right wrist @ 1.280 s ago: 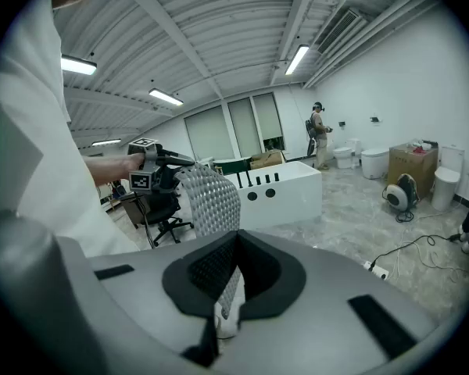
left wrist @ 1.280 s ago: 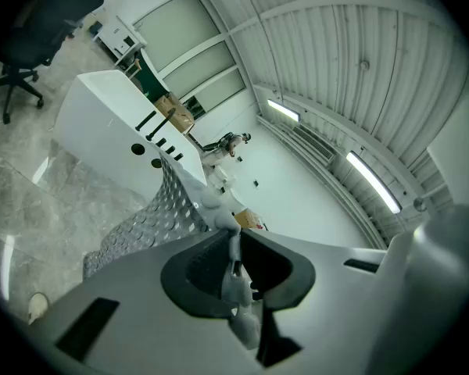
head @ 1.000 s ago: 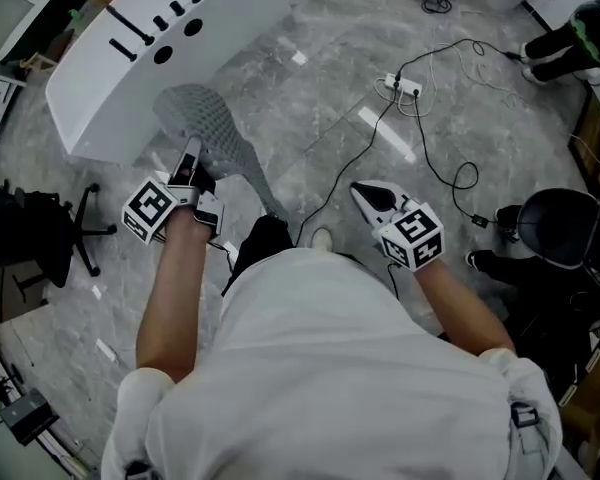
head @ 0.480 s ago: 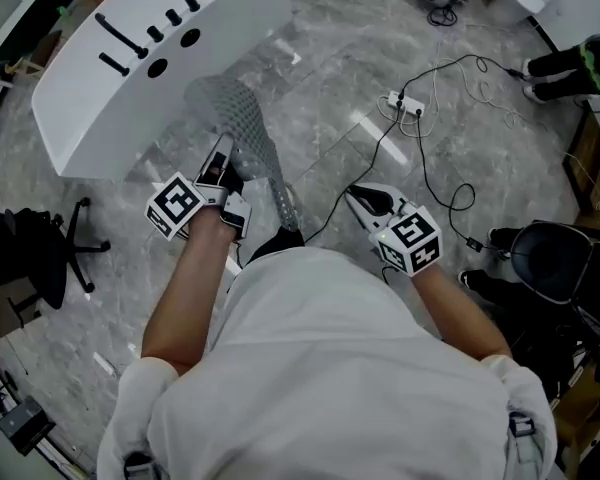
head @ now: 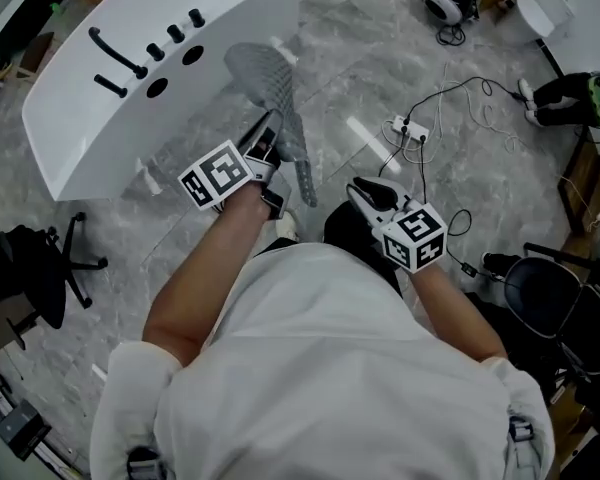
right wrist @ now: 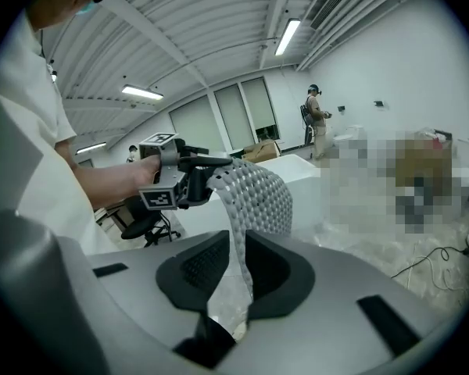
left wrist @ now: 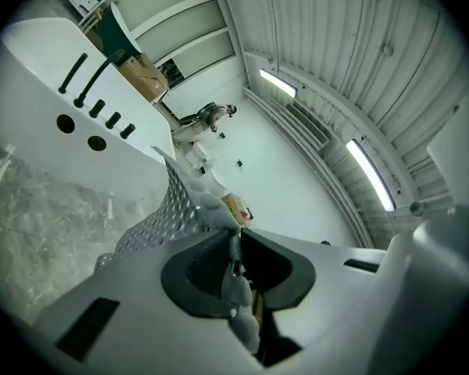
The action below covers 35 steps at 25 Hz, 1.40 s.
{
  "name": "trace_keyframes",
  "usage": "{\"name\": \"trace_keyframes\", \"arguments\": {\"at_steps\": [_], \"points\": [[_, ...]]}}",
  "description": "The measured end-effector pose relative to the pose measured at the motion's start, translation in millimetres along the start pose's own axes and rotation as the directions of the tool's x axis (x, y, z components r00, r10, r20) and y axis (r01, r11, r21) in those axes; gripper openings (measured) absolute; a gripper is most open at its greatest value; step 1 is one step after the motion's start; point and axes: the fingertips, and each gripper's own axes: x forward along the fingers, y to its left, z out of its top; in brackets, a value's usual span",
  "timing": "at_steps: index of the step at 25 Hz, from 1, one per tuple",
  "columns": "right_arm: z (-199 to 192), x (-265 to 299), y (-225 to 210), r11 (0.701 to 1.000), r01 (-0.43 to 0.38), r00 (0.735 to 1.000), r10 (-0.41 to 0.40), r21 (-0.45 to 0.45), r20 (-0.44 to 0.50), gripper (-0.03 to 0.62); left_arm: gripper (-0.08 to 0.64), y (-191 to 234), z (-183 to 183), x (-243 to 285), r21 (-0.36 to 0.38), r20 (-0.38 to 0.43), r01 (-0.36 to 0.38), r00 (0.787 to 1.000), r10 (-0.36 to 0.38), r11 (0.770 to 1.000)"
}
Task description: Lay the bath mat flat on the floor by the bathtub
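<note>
The grey perforated bath mat hangs in the air beside the white bathtub, above the marble floor. My left gripper is shut on the mat's edge, which is pinched between its jaws in the left gripper view. The mat drapes away from the jaws toward the tub. My right gripper is held to the right of the mat's hanging tail, open, with nothing held. In the right gripper view the mat shows beyond the gap of the right gripper.
A power strip with black cables lies on the floor to the right. A black office chair stands at the left and another black seat at the right. A person stands far off by the tub.
My left gripper has carried the mat up and to the right, along the tub's side. The right gripper has hardly moved and stays empty.
</note>
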Motion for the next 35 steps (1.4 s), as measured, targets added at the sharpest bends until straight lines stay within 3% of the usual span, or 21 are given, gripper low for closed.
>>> {"name": "trace_keyframes", "arguments": {"at_steps": [6, 13, 17, 22, 31, 35], "points": [[21, 39, -70, 0.997, -0.081, 0.995, 0.082, 0.016, -0.051, 0.071, 0.06, 13, 25, 104, -0.001, -0.001, -0.037, 0.999, 0.037, 0.999], [72, 79, -181, 0.98, -0.197, 0.976, 0.195, -0.011, -0.099, 0.063, 0.06, 44, 61, 218, -0.015, 0.039, -0.155, 0.987, 0.156, 0.988], [95, 94, -251, 0.973, -0.231, 0.966, 0.229, 0.001, -0.118, 0.06, 0.06, 61, 76, 292, -0.045, 0.074, -0.192, 0.978, 0.195, 0.98], [92, 114, -322, 0.973, -0.223, 0.96, 0.23, 0.061, -0.162, 0.057, 0.058, 94, 98, 374, -0.087, 0.129, -0.218, 0.965, 0.228, 0.972], [58, 136, -364, 0.964, -0.201, 0.934, 0.242, 0.172, -0.263, 0.048, 0.058, 159, 140, 480, -0.176, 0.243, -0.165, 0.948, 0.205, 0.971], [52, 161, -364, 0.97, -0.222, 0.918, 0.242, 0.096, -0.314, 0.035, 0.058, 204, 150, 497, -0.169, 0.248, -0.161, 0.948, 0.2, 0.972]]}}
